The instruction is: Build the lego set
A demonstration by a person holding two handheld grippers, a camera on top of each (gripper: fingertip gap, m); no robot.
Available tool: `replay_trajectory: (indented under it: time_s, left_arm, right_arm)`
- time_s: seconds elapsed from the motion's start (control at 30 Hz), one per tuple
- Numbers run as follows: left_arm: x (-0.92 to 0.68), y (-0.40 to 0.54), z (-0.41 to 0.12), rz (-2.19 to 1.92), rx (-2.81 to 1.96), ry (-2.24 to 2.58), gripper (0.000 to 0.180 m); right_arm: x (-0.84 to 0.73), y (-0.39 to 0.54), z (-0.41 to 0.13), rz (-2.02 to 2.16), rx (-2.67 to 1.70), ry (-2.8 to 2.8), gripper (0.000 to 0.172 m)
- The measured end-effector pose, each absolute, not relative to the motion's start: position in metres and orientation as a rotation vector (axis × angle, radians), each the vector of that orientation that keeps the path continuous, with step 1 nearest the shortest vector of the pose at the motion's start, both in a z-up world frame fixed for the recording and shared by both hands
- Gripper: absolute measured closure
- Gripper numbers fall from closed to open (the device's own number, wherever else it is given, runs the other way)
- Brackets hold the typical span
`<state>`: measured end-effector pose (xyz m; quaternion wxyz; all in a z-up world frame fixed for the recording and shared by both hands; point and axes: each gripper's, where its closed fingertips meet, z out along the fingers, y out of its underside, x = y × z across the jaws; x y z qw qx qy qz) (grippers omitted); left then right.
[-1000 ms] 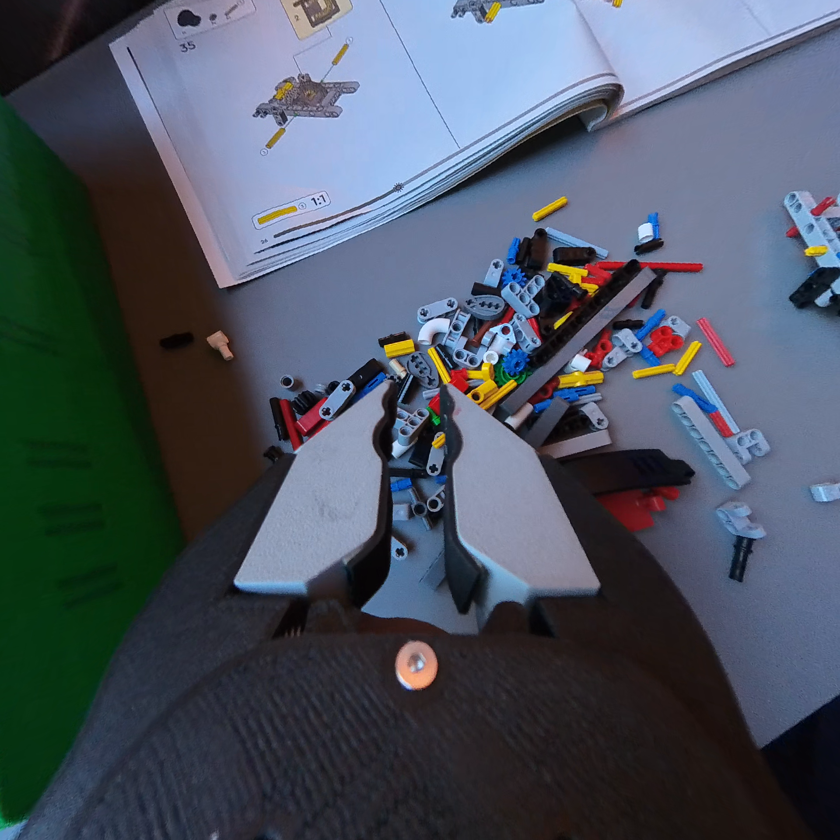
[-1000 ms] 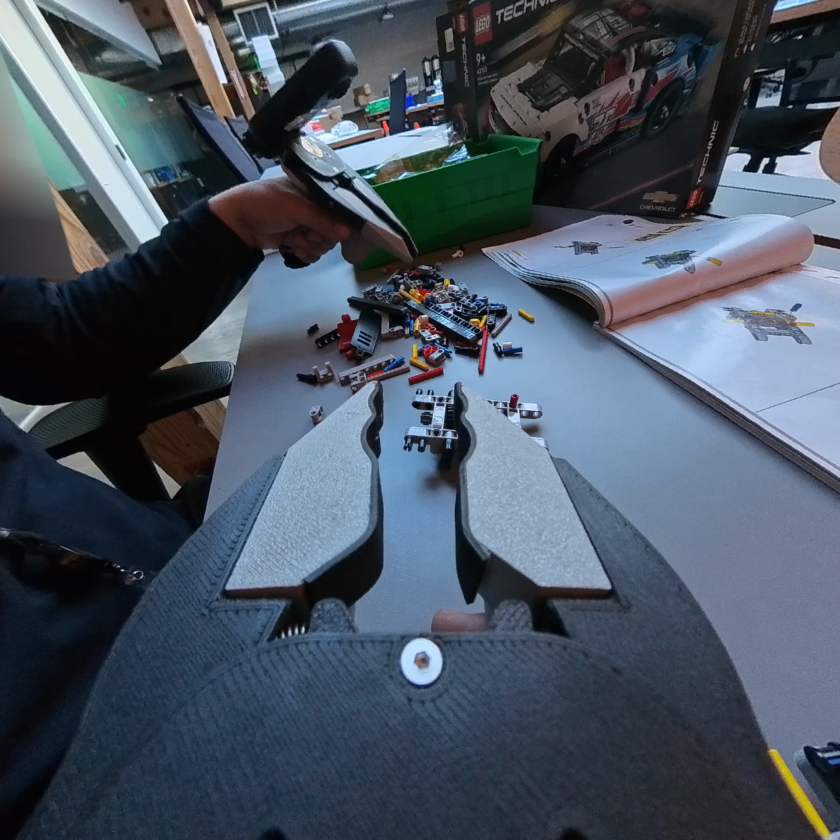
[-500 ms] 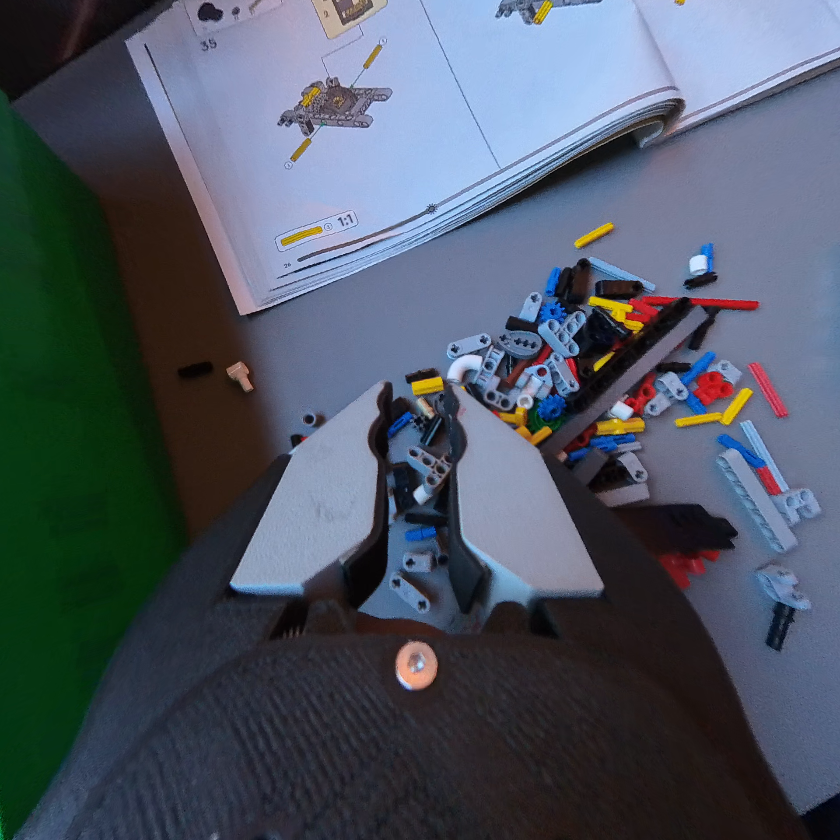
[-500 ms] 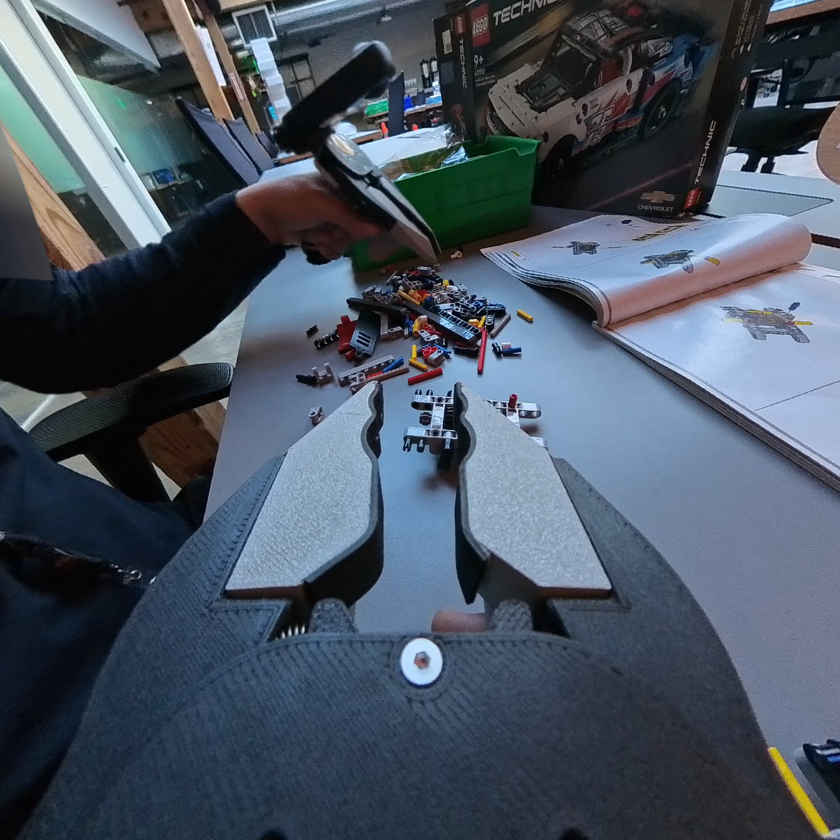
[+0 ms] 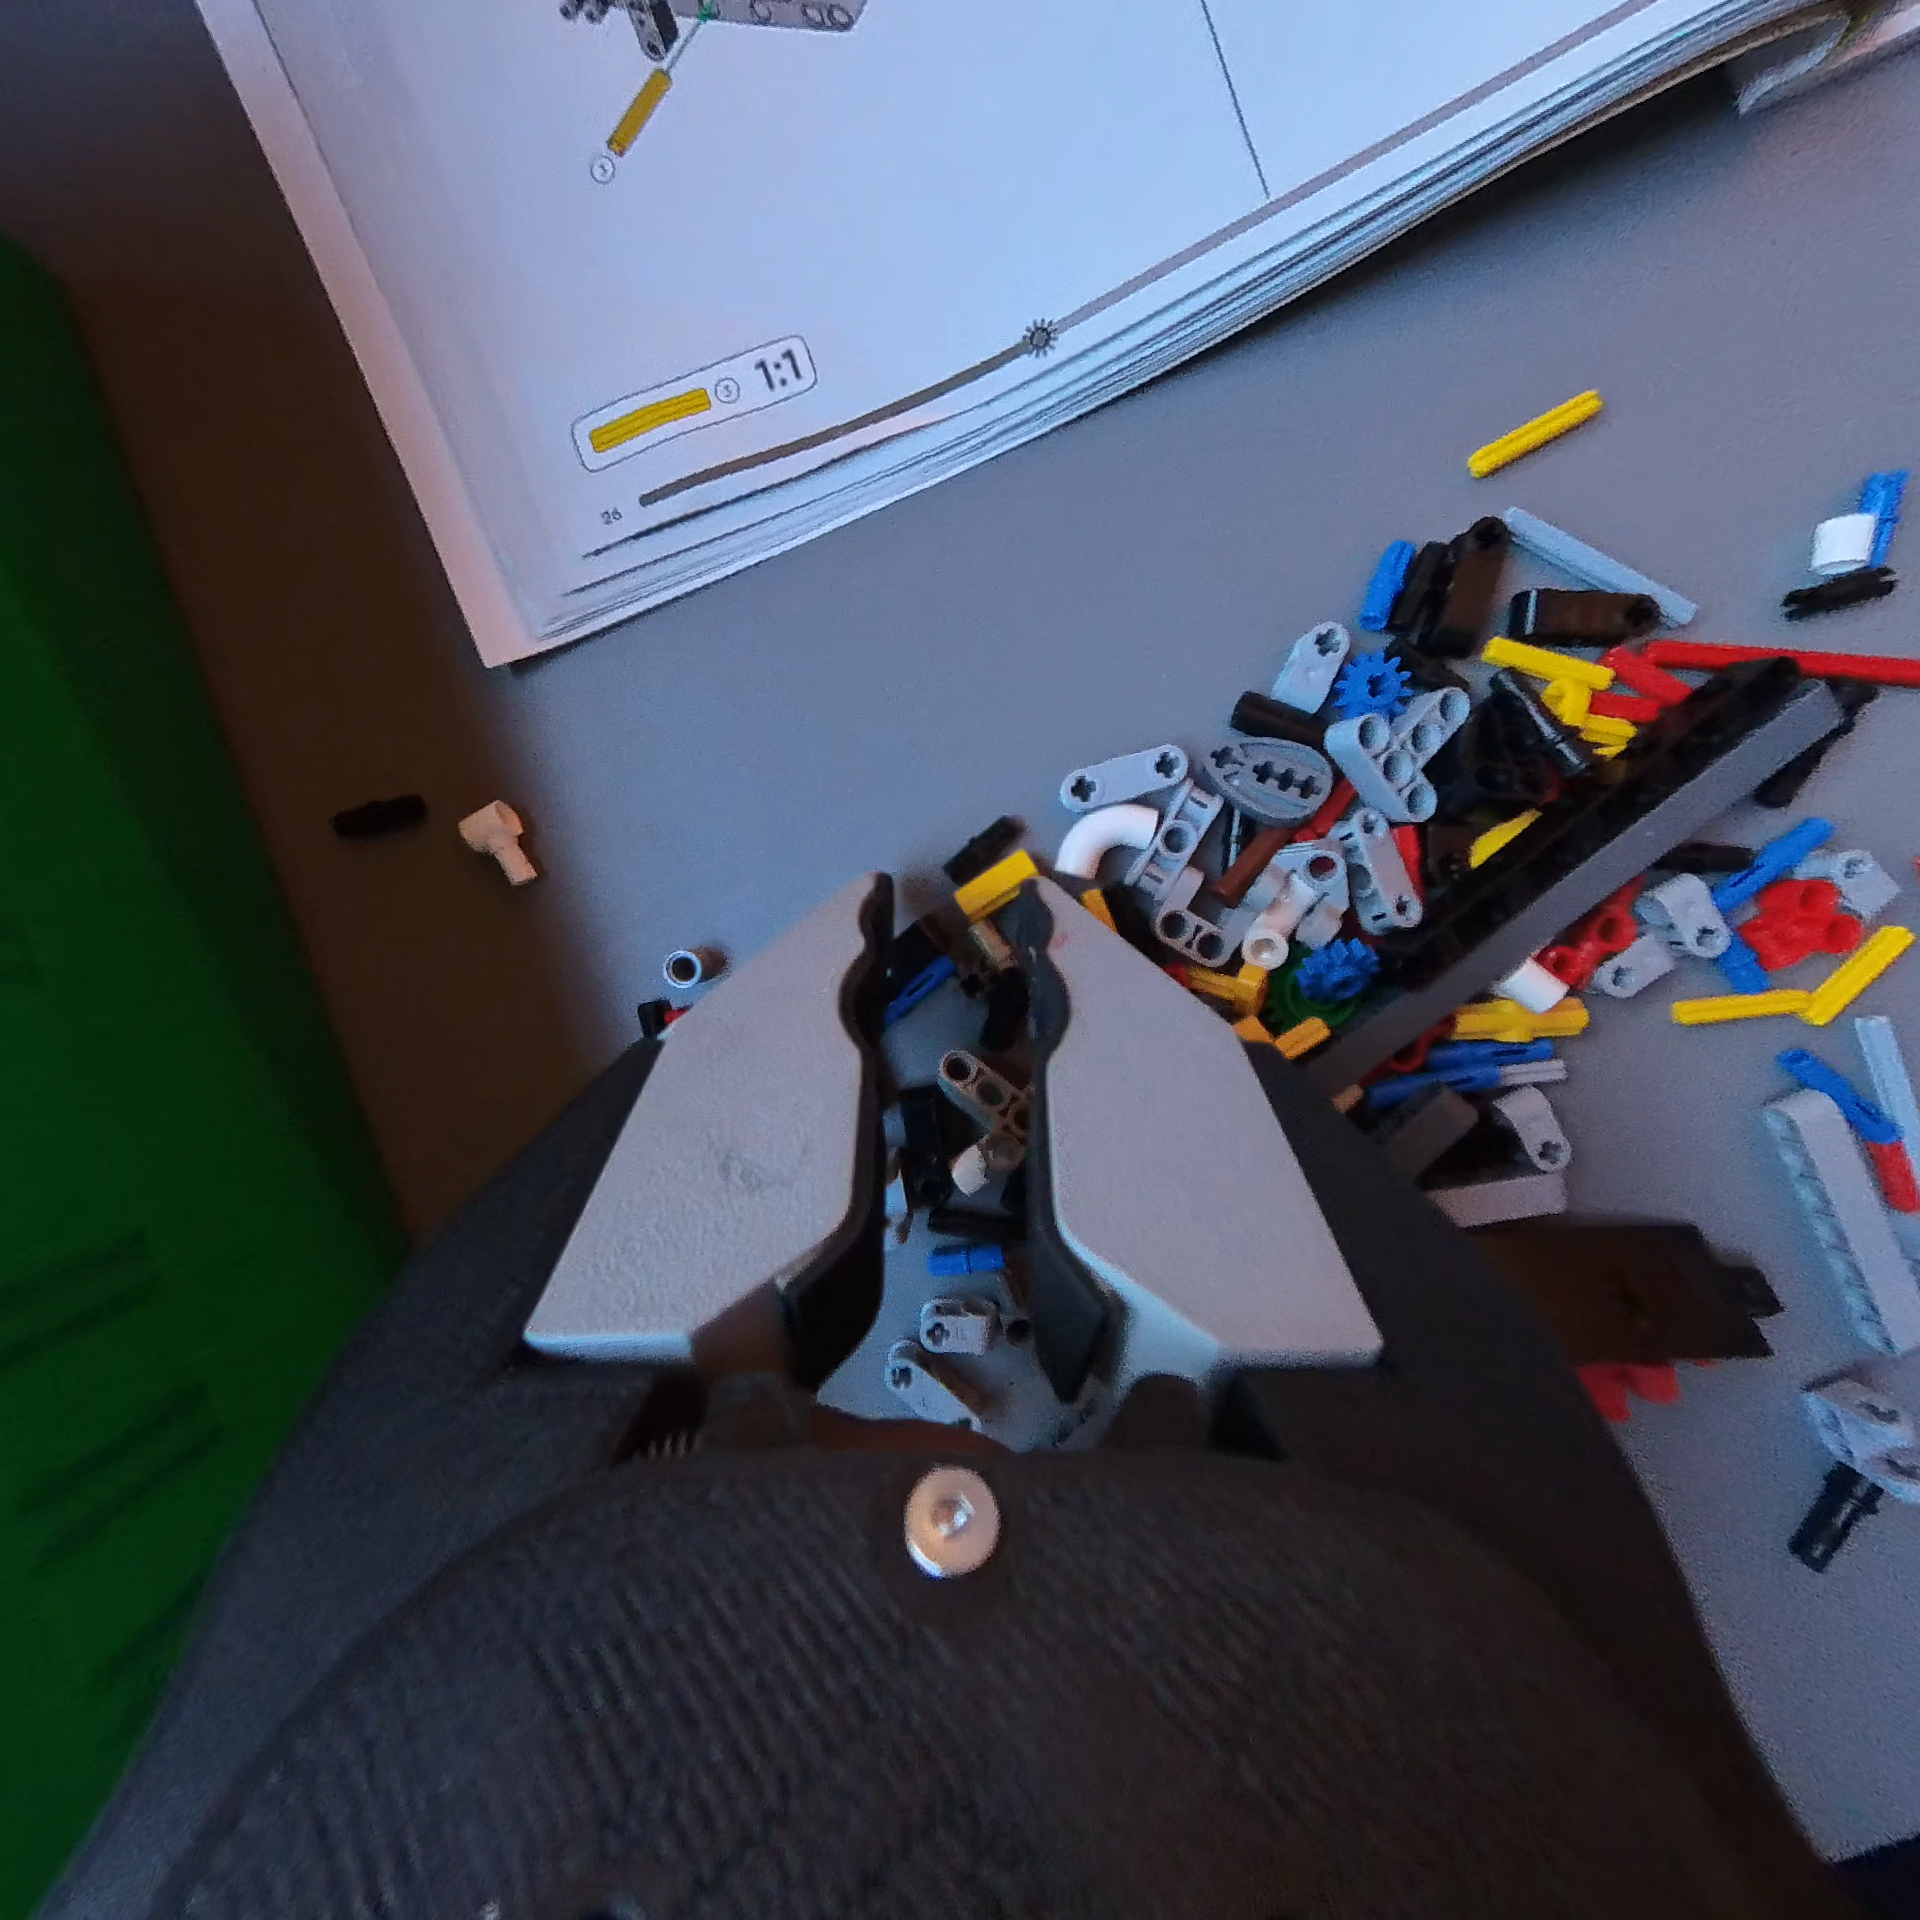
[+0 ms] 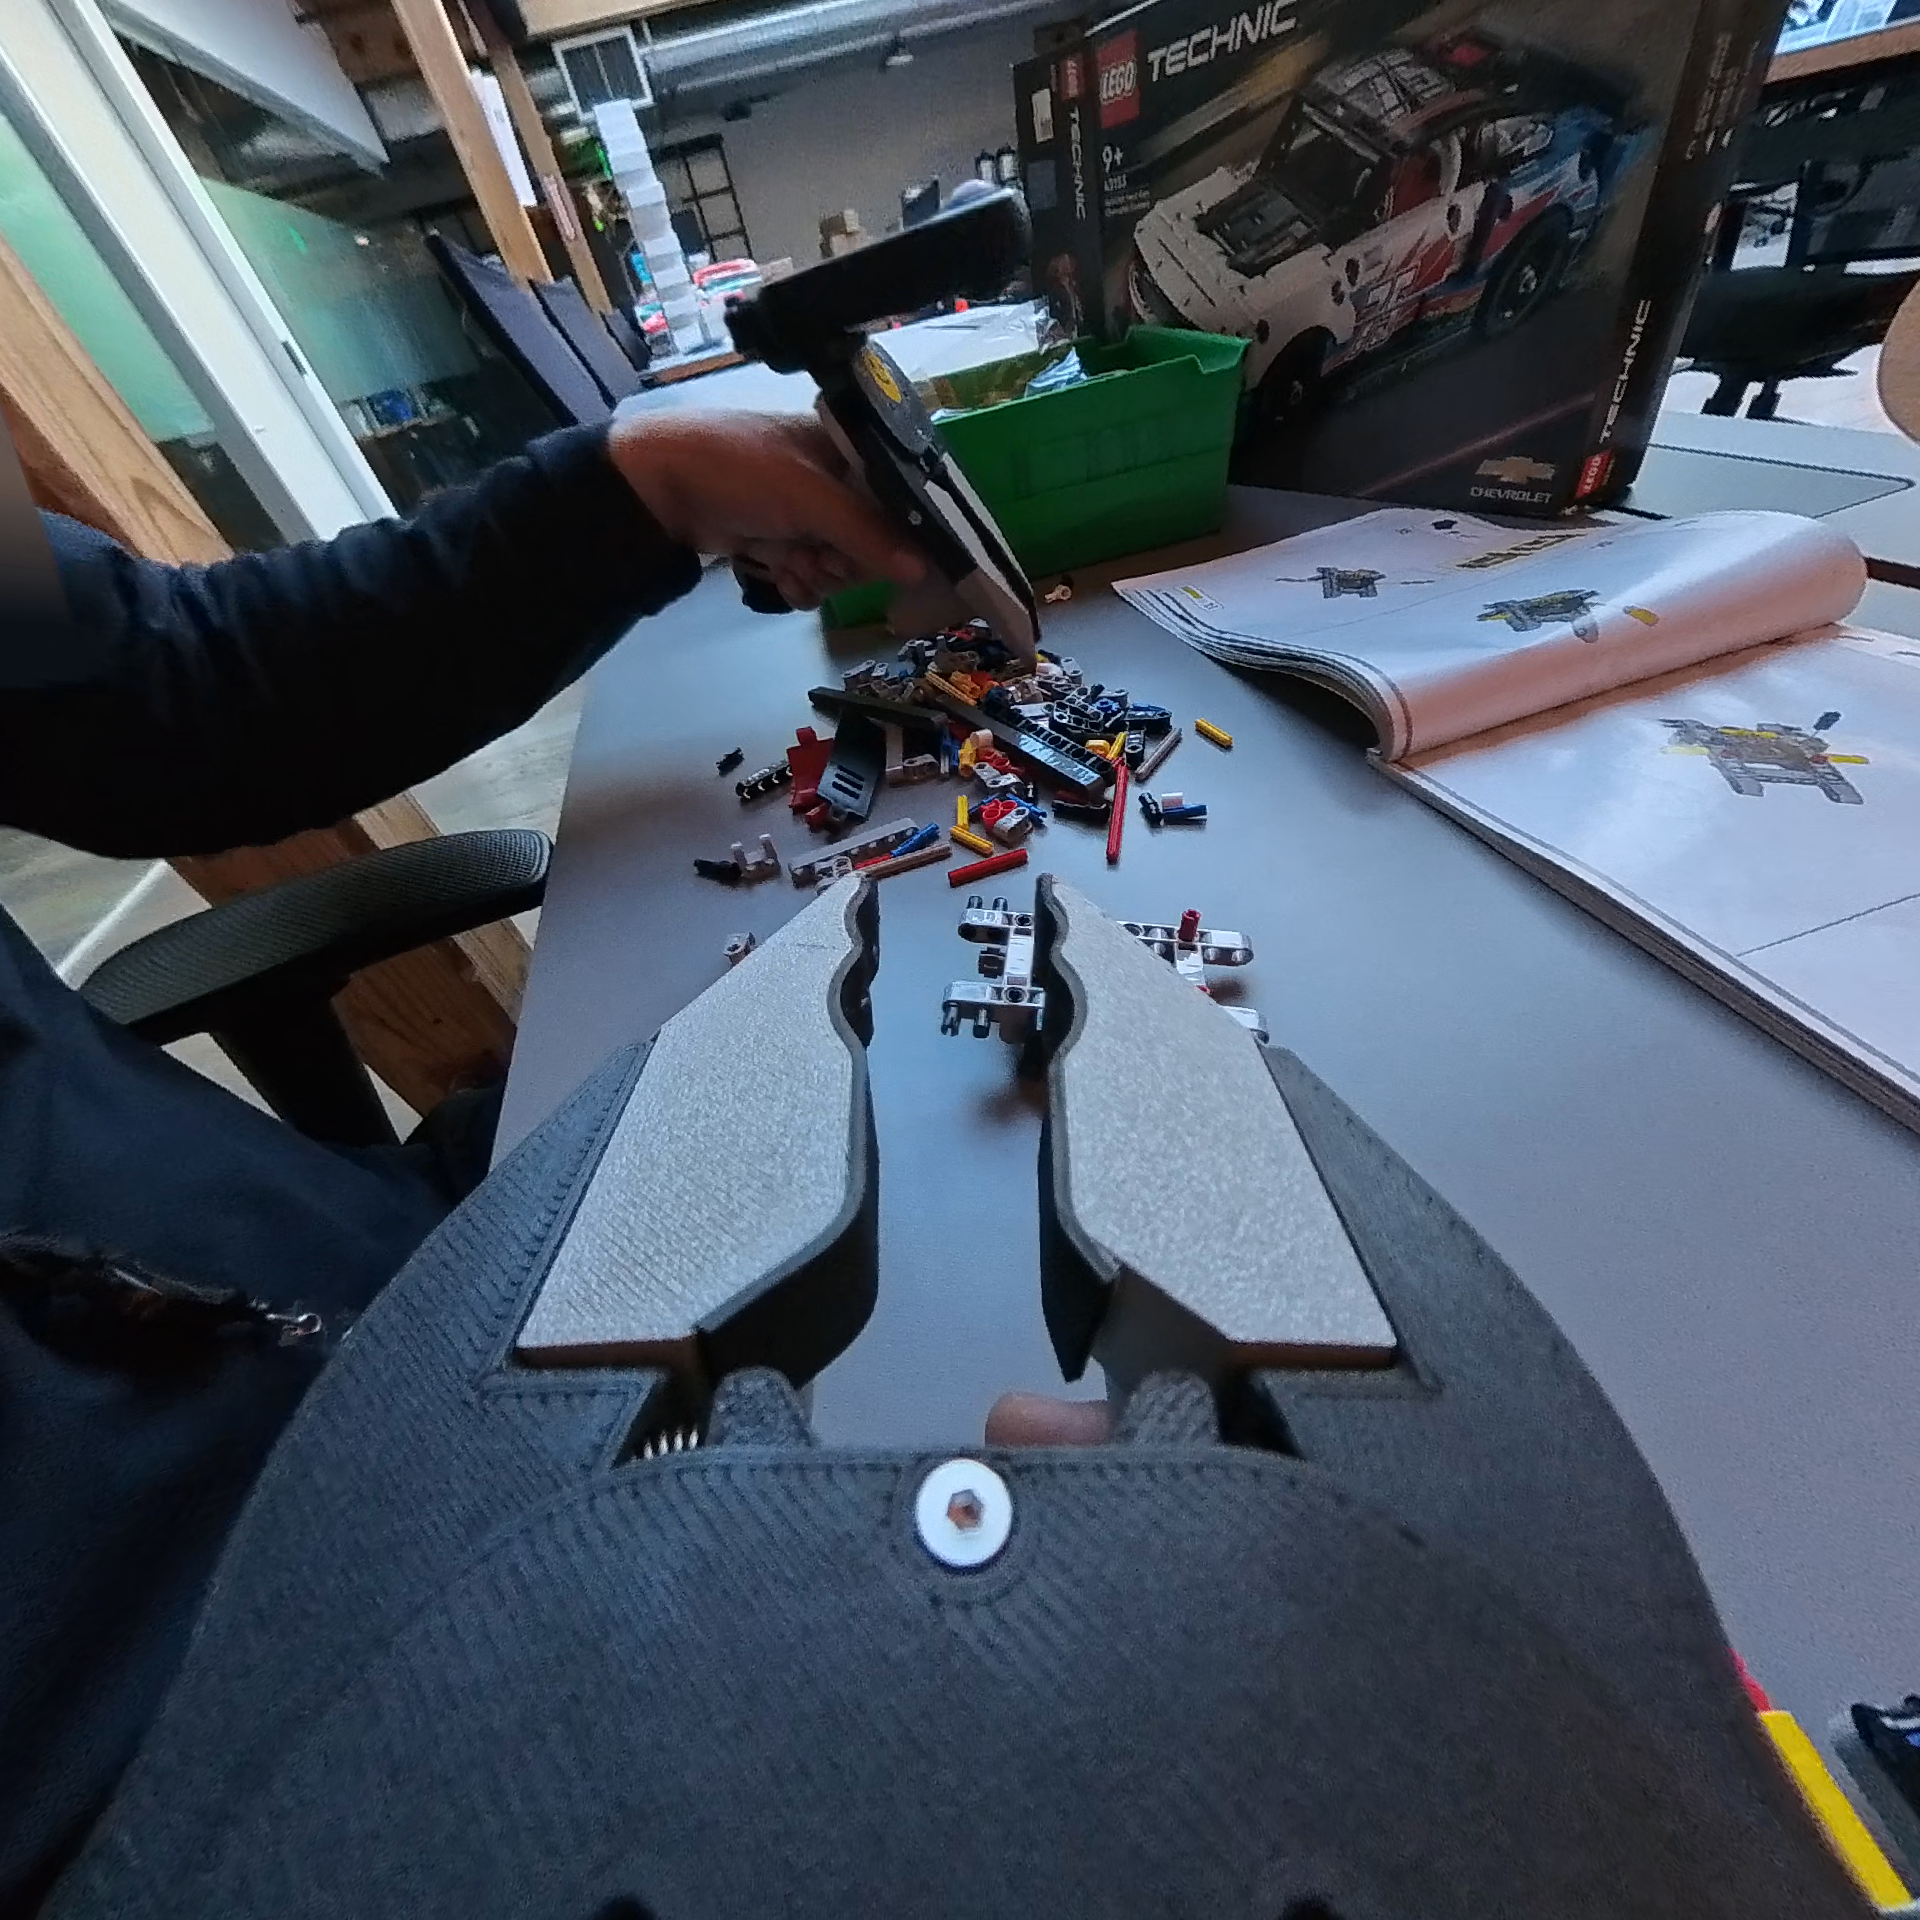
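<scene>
Left hand-held gripper (image 5: 961, 914) lowered over the near edge of a pile of small building pieces (image 5: 1382, 831) on the grey worktop (image 5: 790, 707), fingers (image 5: 748, 1122) slightly spread with loose pieces lying between them; no pad seen pressing on any piece. Yellow short piece (image 5: 995, 883) just beyond the fingertips, blue pin (image 5: 920, 982) and grey holed connector (image 5: 987, 1081) visible in the gap. Open instruction booklet (image 5: 831, 260) beyond the pile, green bin (image 5: 125, 935) at the left, black pin (image 5: 379, 816) and tan pin (image 5: 499, 836) lying apart from the pile near the bin.

Right hand-held gripper (image 6: 956, 914) held low above the worktop, fingers (image 6: 1174, 1143) spread with bare worktop between them; grey partly built frame (image 6: 997, 966) lying just past the fingertips, partly hidden behind the right finger, not gripped. Red axle (image 6: 987, 865) just beyond the tips. Farther off, the left gripper in a person's hand (image 6: 758, 509), tips down in the pile. Printed box (image 6: 1403, 229) behind the bin.
</scene>
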<state>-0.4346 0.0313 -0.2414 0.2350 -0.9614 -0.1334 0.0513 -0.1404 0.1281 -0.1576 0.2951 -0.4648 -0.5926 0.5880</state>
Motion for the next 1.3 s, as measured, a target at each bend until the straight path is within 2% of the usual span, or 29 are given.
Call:
replay_trajectory:
  time_s: [0.17,0.3,0.43,0.57,0.63,0.7,0.77,0.9,1.03,1.3]
  left_arm:
    - [-0.428,0.033,-0.247,0.123,-2.671,-0.331,0.169]
    - [-0.425,0.032,-0.245,0.142,-2.705,-0.26,0.162]
    - [-0.434,0.027,-0.239,0.285,-2.766,-0.036,0.171]
    - [-0.432,0.031,-0.234,0.242,-2.779,0.233,0.18]
    - [-0.435,0.03,-0.235,0.222,-2.802,0.294,0.18]
    - [-0.437,0.03,-0.238,0.231,-2.829,0.35,0.173]
    - [-0.435,0.03,-0.241,0.219,-2.848,0.421,0.178]
    - [-0.433,0.031,-0.241,0.204,-2.873,0.47,0.177]
    - [-0.424,0.027,-0.242,0.101,-2.894,0.493,0.168]
    - [-0.429,0.03,-0.246,0.159,-2.916,0.535,0.17]
  right_arm:
    - [-0.14,0.128,-0.157,1.564,-1.236,-1.575,0.145]
    - [-0.139,0.128,-0.157,1.571,-1.239,-1.574,0.145]
    - [-0.139,0.128,-0.157,1.578,-1.239,-1.571,0.145]
    - [-0.138,0.127,-0.157,1.588,-1.241,-1.575,0.145]
    - [-0.138,0.126,-0.158,1.586,-1.242,-1.58,0.145]
    - [-0.139,0.126,-0.158,1.582,-1.242,-1.582,0.145]
    - [-0.139,0.126,-0.158,1.584,-1.241,-1.582,0.145]
    - [-0.139,0.126,-0.158,1.588,-1.244,-1.583,0.145]
    - [-0.139,0.127,-0.158,1.593,-1.246,-1.575,0.145]
    - [-0.139,0.126,-0.159,1.598,-1.246,-1.586,0.145]
